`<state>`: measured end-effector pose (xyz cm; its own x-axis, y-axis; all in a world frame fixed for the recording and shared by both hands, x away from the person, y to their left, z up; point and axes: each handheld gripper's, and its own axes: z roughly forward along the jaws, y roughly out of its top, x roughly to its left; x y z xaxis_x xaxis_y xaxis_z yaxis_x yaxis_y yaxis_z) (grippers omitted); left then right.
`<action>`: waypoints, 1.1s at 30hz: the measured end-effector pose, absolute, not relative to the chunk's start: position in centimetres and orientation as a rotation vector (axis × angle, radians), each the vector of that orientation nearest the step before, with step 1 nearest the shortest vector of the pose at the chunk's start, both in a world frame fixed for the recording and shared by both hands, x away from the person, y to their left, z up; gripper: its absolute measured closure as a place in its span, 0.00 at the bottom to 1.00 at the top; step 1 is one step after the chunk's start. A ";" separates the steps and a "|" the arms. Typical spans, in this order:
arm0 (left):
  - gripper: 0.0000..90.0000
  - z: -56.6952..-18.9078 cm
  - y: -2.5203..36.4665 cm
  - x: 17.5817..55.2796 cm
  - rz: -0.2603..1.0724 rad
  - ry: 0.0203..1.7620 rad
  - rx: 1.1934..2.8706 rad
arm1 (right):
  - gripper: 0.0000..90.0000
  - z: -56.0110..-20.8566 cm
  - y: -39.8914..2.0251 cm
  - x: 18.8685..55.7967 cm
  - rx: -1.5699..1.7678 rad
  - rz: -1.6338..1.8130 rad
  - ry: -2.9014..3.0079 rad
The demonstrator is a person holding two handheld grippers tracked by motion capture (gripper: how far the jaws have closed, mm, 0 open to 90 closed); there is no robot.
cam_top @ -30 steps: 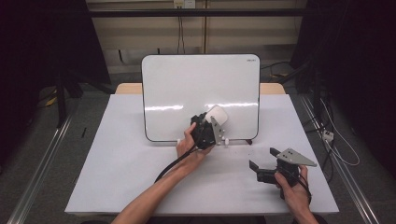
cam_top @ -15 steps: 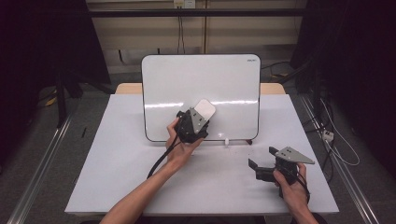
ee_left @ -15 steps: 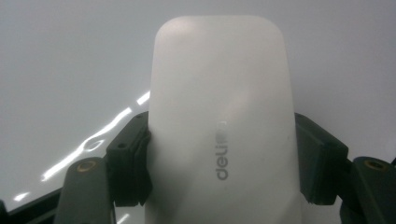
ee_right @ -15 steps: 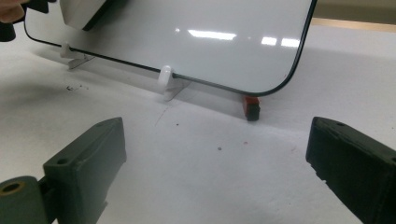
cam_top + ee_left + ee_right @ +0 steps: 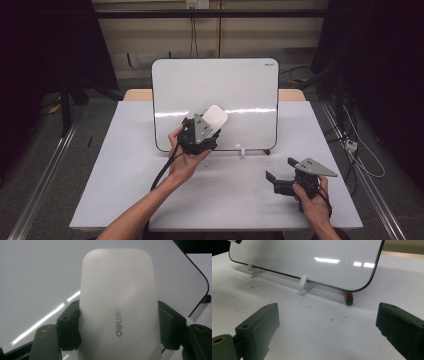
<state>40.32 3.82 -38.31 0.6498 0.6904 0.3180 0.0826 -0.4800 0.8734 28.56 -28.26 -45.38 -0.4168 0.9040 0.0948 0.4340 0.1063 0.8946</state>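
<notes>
- High view: my left gripper (image 5: 212, 122) has its jaws clamped on the white eraser (image 5: 215, 118), which sticks out beyond them against the whiteboard (image 5: 215, 85); I want it flat.
- Left gripper view: the eraser (image 5: 119, 302) sits squarely between both jaws; I hold firm.
- Right gripper view: my right gripper (image 5: 327, 327) has its jaws wide apart and nothing between them, the board's red foot (image 5: 348, 297) ahead; I leave it parked.

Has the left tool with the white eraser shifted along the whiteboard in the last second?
Yes. The left tool, shut on the white eraser, has slid leftward and slightly up across the whiteboard, away from its small white foot.
</notes>
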 end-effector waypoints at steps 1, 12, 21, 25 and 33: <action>0.34 -38.3 4.2 40.4 0.829 0.614 1.955 | 0.05 -45.4 -28.3 28.6 1.302 1.272 1.902; 0.34 -38.3 8.6 40.4 0.804 0.710 1.945 | 0.05 -45.4 -28.1 28.7 1.312 1.262 1.898; 0.34 -37.8 11.7 39.7 0.855 0.772 1.926 | 0.05 -45.5 -28.5 28.6 1.299 1.269 1.901; 0.34 -37.7 12.9 39.7 0.859 0.808 1.924 | 0.05 -45.4 -28.3 28.6 1.287 1.274 1.911; 0.34 -37.8 14.2 39.8 0.876 0.834 1.928 | 0.05 -45.4 -28.3 28.6 1.303 1.277 1.907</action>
